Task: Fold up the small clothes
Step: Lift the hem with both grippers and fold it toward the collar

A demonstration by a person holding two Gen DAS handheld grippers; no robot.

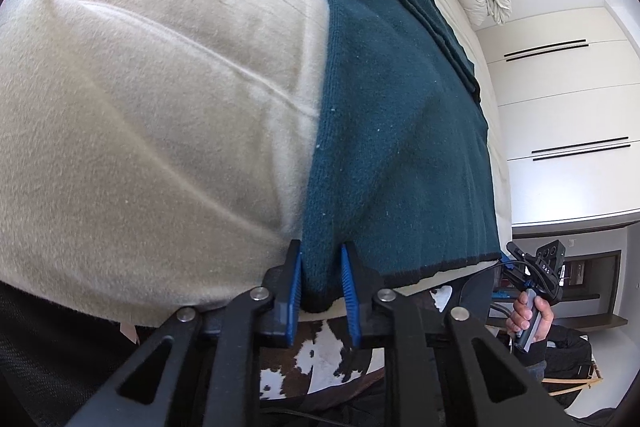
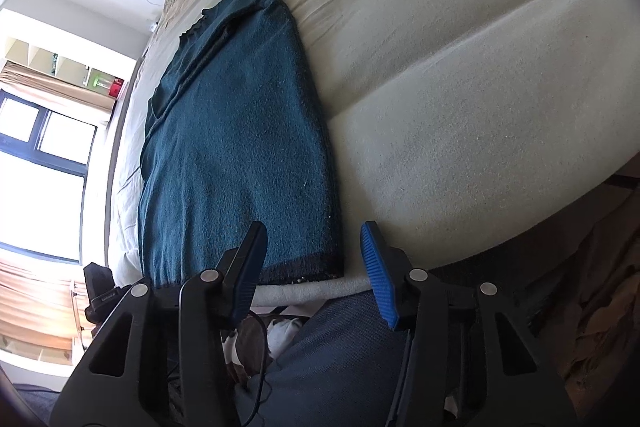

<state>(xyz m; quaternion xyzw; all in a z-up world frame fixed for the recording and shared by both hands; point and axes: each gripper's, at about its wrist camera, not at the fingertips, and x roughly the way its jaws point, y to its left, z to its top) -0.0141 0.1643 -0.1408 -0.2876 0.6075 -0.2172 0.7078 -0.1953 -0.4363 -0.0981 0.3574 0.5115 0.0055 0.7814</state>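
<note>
Left wrist view: left claw [image 1: 322, 283] pinching teal sweater [image 1: 392, 131] hem, corner hidden.

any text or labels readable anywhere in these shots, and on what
"DAS": pale letters on the black camera block of the right gripper, seen in the left wrist view.
A pale mark on the black device near the window, in the right wrist view: too small to read.
Nothing is printed on the teal sweater or the cream bed cover.
</note>
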